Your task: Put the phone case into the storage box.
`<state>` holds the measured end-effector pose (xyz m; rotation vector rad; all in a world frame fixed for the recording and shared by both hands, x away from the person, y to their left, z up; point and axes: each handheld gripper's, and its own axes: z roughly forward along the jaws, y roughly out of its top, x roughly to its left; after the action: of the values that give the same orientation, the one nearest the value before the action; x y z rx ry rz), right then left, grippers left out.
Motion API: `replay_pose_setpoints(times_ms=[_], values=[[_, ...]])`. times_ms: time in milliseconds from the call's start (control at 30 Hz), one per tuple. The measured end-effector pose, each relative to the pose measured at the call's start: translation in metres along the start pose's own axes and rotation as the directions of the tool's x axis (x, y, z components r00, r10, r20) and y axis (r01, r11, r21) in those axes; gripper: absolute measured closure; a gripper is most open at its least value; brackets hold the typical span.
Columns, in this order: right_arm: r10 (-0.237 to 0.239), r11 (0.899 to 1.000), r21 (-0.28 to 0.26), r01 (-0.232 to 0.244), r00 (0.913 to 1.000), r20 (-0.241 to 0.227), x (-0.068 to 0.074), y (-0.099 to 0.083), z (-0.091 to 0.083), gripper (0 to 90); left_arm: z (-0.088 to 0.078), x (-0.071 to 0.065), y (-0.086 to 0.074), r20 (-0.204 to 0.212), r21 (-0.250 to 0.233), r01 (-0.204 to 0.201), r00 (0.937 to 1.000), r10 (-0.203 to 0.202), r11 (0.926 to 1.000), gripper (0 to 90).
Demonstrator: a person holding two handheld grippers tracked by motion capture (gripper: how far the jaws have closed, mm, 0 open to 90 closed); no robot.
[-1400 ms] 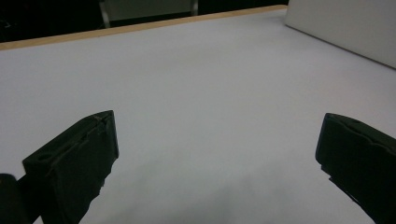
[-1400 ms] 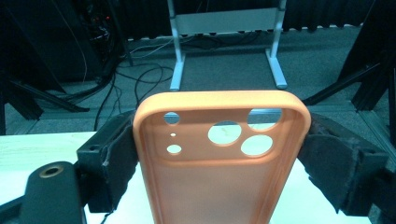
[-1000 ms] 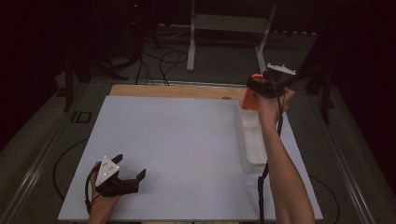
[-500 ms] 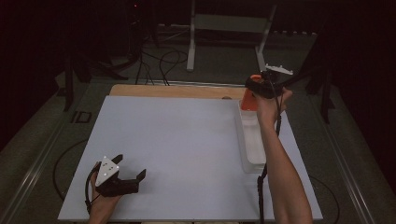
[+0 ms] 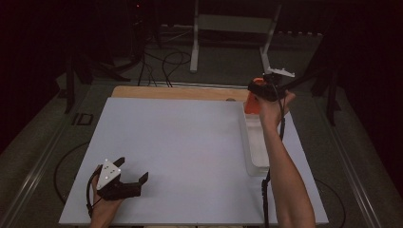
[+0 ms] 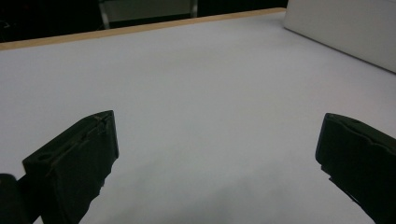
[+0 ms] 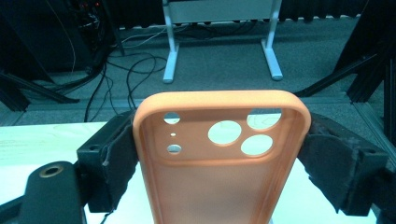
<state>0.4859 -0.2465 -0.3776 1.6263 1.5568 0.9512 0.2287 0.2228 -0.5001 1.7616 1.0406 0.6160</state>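
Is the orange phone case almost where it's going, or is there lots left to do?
Done: the right gripper is shut on the case, held over the far end of the white tray. In hand: it hangs there, lifted. Left: probably setting it down somewhere. The left gripper rests open on the table.

We are looking at a dim room with a grey carpeted floor [image 5: 223,71] filling the upper half of the frame. A white metal stand [image 5: 233,28] is standing at the upper centre, black cables [image 5: 164,61] are trailing across the floor at its left, and dark frame legs [image 5: 78,71] are rising at the upper left.
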Motion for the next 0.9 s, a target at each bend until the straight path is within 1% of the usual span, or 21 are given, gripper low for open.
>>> replay_pose_setpoints(times_ms=[500, 900], values=[[-0.012, 1.000, 0.020, 0.012, 0.9999, 0.007, 0.000, -0.010, 0.008, 16.4, 0.000, 0.000, 0.000, 0.001, 0.001, 0.000, 1.0000, 0.000, 1.0000, 0.2], [-0.025, 0.999, 0.047, 0.024, 0.9997, 0.009, -0.005, -0.021, 0.013, 16.4, 0.001, 0.000, 0.000, 0.003, 0.001, -0.002, 1.0000, 0.002, 1.0000, 0.2]])
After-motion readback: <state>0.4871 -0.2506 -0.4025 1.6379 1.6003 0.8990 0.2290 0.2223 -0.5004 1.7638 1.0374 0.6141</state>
